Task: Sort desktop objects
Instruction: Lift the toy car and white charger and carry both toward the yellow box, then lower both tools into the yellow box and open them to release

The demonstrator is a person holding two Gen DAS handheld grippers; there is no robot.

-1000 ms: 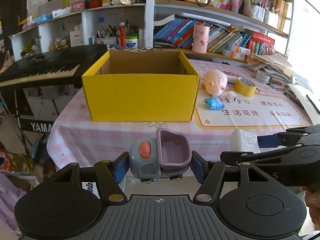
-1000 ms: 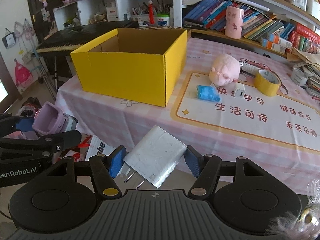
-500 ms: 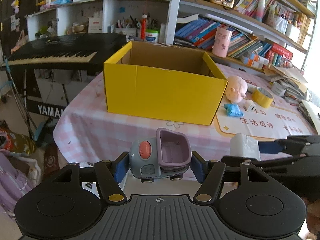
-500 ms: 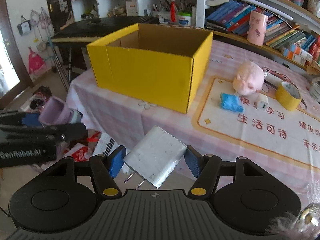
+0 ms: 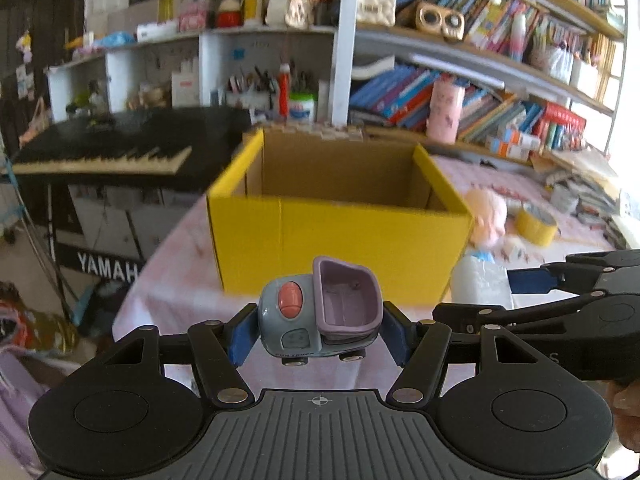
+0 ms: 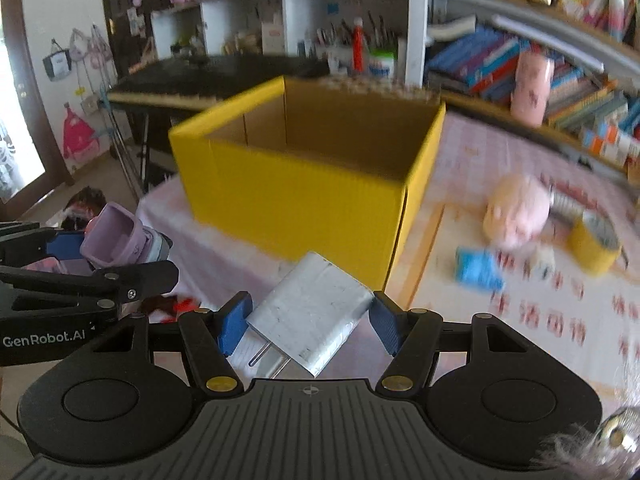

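Ahead of the tongs, the table [image 6: 472, 148] under pink checked cloth carries a yellow box [image 6: 296, 192]. Right of it lie a pink plush [image 6: 516, 216], yellow tape roll [image 6: 594, 244] and blue packet [image 6: 478, 272].

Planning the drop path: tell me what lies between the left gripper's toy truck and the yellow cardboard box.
Only bare pink checked tablecloth lies between the grey-and-purple toy truck and the yellow cardboard box, seen in the left wrist view.

Toy truck [image 5: 318, 312] held upright, white charger [image 6: 310, 314] held tilted
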